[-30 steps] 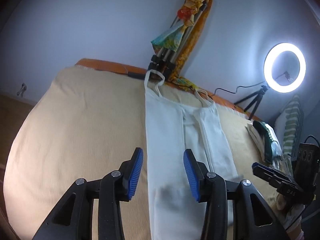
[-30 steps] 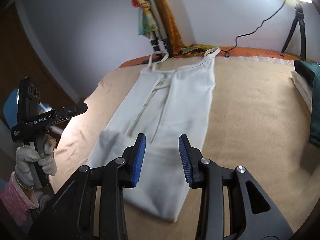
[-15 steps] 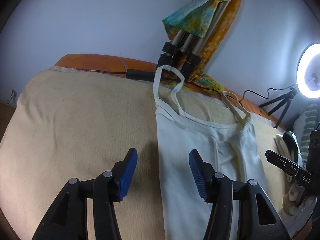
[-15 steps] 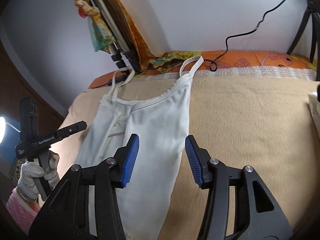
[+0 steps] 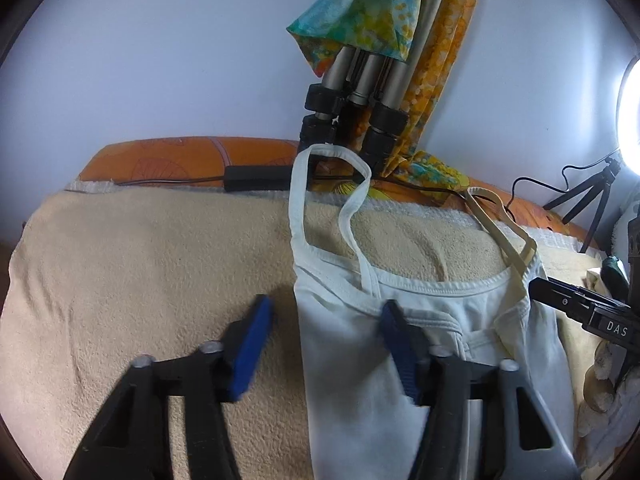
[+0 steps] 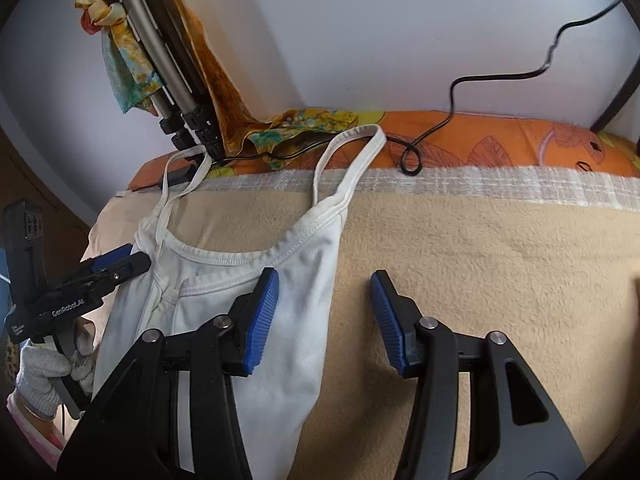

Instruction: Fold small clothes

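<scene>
A white strappy top (image 5: 348, 368) lies folded lengthwise on the beige blanket (image 5: 140, 280), its straps (image 5: 298, 200) pointing at the wall. My left gripper (image 5: 326, 346) hovers low over the top's upper left corner. Its jaws are closing, the garment's left edge lies between them, and the blue pads (image 5: 254, 340) do not press on it. My right gripper (image 6: 324, 316) is open over the other upper corner of the top (image 6: 296, 280), with the garment's right edge between its pads. In the right wrist view the left gripper (image 6: 116, 268) shows, held by a gloved hand (image 6: 44, 364).
Tripod legs (image 5: 360, 92) draped with a colourful scarf (image 5: 360, 8) stand at the wall behind the straps. A black adapter (image 5: 256, 176) and cable (image 6: 452, 112) lie on the orange sheet (image 6: 500, 140) at the bed's far edge. A ring light (image 5: 630, 120) glows far right.
Both grippers have travelled along the top from its lower half to the strap end and sunk closer to it. The left jaws widened, then narrowed; the right jaws widened.
</scene>
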The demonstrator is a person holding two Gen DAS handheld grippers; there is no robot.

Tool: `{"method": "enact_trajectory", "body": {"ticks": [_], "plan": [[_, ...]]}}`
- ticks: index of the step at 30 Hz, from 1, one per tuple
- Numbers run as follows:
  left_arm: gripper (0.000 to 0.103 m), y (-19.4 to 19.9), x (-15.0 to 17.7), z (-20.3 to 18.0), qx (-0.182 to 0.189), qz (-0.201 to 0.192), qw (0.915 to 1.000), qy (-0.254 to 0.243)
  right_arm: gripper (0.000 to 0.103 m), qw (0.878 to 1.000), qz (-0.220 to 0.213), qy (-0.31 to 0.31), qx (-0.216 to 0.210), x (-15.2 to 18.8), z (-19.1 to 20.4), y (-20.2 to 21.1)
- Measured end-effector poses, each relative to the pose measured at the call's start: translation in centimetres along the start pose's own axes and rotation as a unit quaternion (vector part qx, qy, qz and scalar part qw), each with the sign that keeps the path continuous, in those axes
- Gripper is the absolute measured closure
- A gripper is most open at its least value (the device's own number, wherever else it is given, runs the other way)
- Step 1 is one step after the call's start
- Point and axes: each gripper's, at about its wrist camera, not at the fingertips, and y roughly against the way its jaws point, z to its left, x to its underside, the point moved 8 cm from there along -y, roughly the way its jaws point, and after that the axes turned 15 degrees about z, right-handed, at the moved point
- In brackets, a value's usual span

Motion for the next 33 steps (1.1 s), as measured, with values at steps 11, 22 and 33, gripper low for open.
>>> {"method": "enact_trajectory", "body": {"ticks": [11, 22, 33], "plan": [[0.103, 0.6, -0.4, 0.2, 0.039, -0.003, 0.9992, 0.009, 0.098, 0.999, -0.016, 0.017, -0.023, 0.1, 1.3, 0.5], [0.103, 7.2, 0.9, -1.9, 0.068, -0.052, 0.9963, -0.007, 0.098, 0.997, -0.057, 0.055, -0.025, 0.7, 3.8, 6.5], [0.103, 12.9, 6.2, -3.4, 0.087, -0.071, 0.9935, -0.019, 0.098, 0.992, -0.074, 0.104, 0.009, 6.8, 6.6, 12.0]]}}
